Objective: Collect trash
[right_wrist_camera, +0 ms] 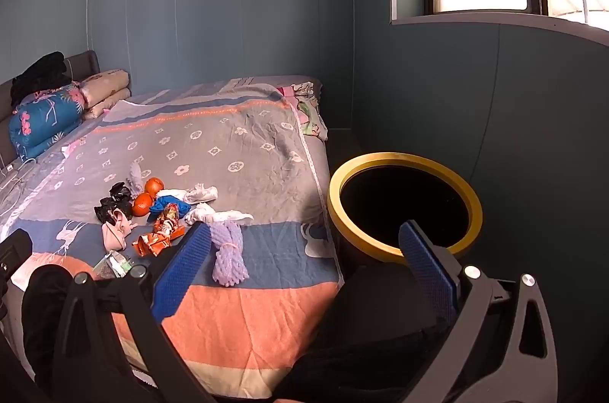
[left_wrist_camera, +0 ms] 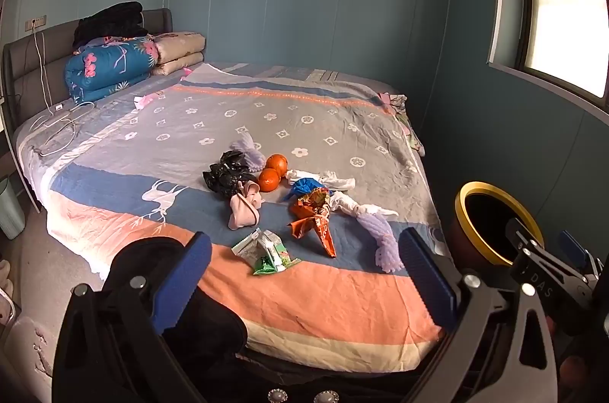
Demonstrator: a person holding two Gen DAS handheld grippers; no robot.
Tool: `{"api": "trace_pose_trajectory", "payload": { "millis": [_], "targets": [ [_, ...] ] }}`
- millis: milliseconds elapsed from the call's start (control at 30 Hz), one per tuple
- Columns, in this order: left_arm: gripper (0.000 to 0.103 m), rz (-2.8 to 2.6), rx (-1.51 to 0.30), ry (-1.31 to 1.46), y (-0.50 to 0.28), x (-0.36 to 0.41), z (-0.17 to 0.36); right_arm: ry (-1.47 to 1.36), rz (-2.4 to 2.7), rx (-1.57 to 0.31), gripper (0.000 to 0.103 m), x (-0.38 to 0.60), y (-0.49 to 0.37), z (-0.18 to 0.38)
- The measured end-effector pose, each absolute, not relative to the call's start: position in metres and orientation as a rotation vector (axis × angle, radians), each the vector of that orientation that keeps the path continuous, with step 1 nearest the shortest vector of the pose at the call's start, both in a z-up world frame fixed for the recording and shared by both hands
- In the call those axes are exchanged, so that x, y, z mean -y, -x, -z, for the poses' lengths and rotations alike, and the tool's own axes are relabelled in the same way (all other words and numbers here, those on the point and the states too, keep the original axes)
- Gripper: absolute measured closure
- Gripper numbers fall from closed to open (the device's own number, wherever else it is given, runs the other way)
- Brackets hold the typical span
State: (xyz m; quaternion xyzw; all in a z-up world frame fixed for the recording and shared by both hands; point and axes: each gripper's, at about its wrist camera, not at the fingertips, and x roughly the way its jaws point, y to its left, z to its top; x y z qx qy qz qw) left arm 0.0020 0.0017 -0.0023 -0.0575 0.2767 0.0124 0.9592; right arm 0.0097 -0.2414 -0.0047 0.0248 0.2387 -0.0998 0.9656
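Holding both tools above the near edge of the bed, we keep our left gripper (left_wrist_camera: pixel 304 273) spread wide with nothing between its blue ribbed pads (left_wrist_camera: pixel 182 281), and our right gripper (right_wrist_camera: pixel 304 269) is released in the same way, its jaws empty. Ahead of us the patterned bedspread of grey, blue and orange bands (left_wrist_camera: pixel 323 300) carries a loose cluster of litter. Nearest the left gripper lies a crumpled green and white snack wrapper (left_wrist_camera: pixel 266 252); beyond it sits a shiny orange foil wrapper (left_wrist_camera: pixel 314 224), partly touching a scrunched blue plastic scrap (left_wrist_camera: pixel 304 186) and twisted white tissue paper (left_wrist_camera: pixel 342 197). A lilac foam fruit net (left_wrist_camera: pixel 382 243) lies just beside the left gripper's right pad, and in the right wrist view it shows between our right gripper's two pads, on the spread below them. A pink cloth pouch (left_wrist_camera: pixel 245 209) and a crumpled black plastic bag (left_wrist_camera: pixel 226 172) lie to the left of two round orange tangerines (left_wrist_camera: pixel 273 172), which touch each other, and a second lilac foam net (left_wrist_camera: pixel 249 152) rests behind them. A dark round bin with a yellow rim (right_wrist_camera: pixel 403 201) stands on the floor just off the bed's right side, its mouth open upward. Folded quilts (left_wrist_camera: pixel 114 68) are stacked at the headboard, well apart from the litter.
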Motion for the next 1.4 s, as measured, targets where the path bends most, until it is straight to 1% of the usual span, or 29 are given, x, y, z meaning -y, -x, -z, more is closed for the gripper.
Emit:
{"api": "trace_pose_trajectory", "payload": {
  "millis": [1400],
  "targets": [
    [0.008, -0.025, -0.568, 0.122, -0.0024, -0.0021, 0.0011, -0.051, 0.203, -0.498, 0.008, 0.2424, -0.0122, 0.01]
  ]
}}
